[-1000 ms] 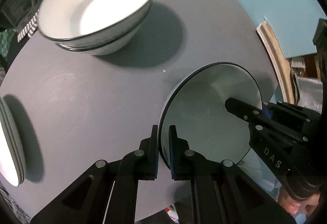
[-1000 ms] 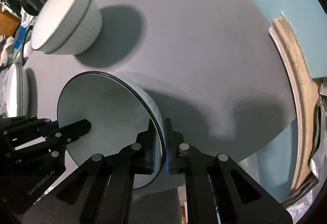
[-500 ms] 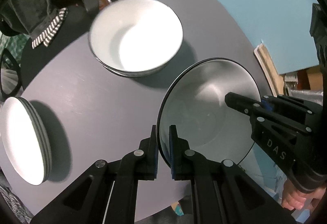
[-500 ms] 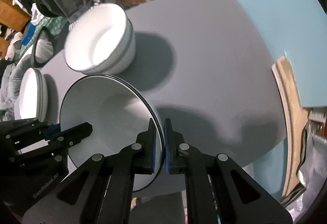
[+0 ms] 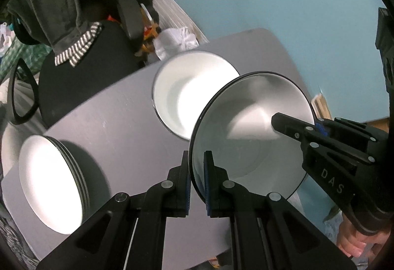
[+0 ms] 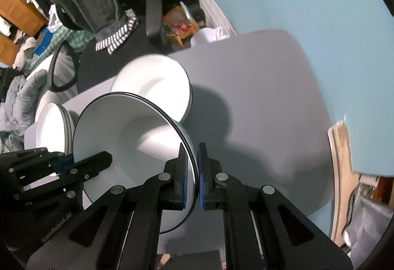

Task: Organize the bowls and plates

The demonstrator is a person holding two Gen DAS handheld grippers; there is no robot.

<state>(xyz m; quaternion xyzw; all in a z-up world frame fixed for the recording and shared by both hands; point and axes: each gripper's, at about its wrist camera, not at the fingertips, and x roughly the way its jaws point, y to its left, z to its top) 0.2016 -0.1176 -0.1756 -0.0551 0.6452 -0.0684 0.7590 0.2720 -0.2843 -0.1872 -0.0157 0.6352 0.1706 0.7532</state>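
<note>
surface [image 5: 118, 137]: a grey top that is carrying everything and is lying well below both grippers; a blue wall is standing behind it and a dark chair [image 5: 81, 77] with a striped cloth is sitting at its far left edge.
stack of plates [image 5: 51, 183]: white with dark rims, sitting on the left part of the surface, well apart from the lifted dish.
stacked bowls [image 5: 187, 95]: white, dark-rimmed, nested and sitting upright on the far part of the surface; in the right wrist view [image 6: 157, 85] they are showing just behind the lifted dish.
held bowl [image 5: 251, 137]: a wide, shallow, dark-rimmed bowl that is hanging clear of the surface between the two grippers, its mouth facing the cameras.
key relation: the stacked bowls are lying beyond the held bowl and to its left, on the left gripper's side, so I judge that the carry needs to travel forward and leftward before lowering; the left hand is looking nearer to the stack.
left gripper [image 5: 197, 186]: its fingers are pinching the bowl's near-left rim, one pad inside and one outside.
right gripper [image 6: 195, 181]: its fingers are clamping the opposite rim in the same manner; in the left wrist view it is reaching in from the right.
risk: as a judgement, an uneven descent could be knocking rim against rim.
</note>
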